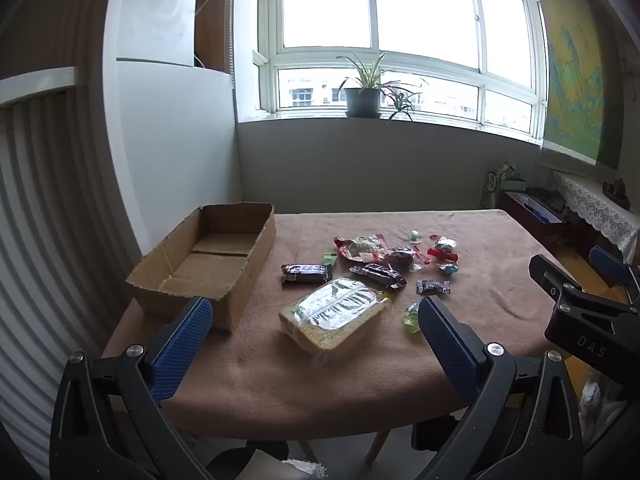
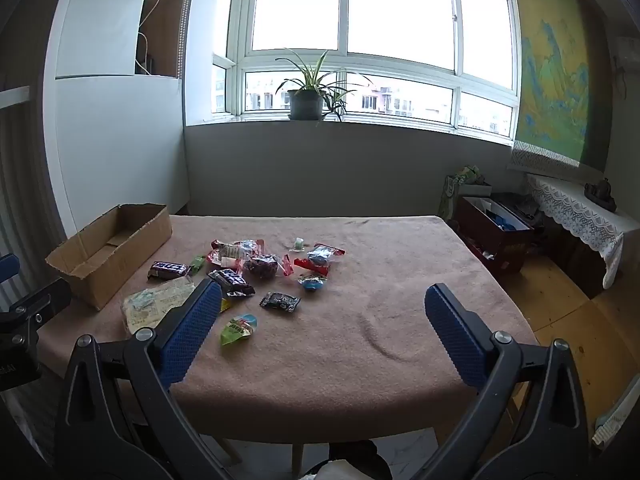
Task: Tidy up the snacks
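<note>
Both of your grippers are spread wide and hold nothing: the left gripper (image 1: 314,322) hangs above the near edge of the table (image 1: 480,320), and the right gripper (image 2: 324,308) hangs above the near right part of the same surface. Note the pinkish-brown cloth (image 2: 360,360) covering the tabletop. Nearest to you lies a large clear-wrapped cracker pack (image 1: 334,318), with a green candy (image 1: 412,318) just beside your left gripper's right finger. Behind these, two dark chocolate bars (image 1: 306,273) and a small dark sachet (image 1: 433,287) lie in front of a loose cluster of red, blue and clear wrapped snacks (image 1: 396,254) at mid-table. At the table's left edge stands an open cardboard box (image 1: 208,260), with nothing visible inside. Beyond the table, a grey wall carries a wide window (image 2: 360,40) with a potted plant (image 2: 306,96) on the sill; a landscape painting (image 2: 554,80) hangs to the right.
</note>
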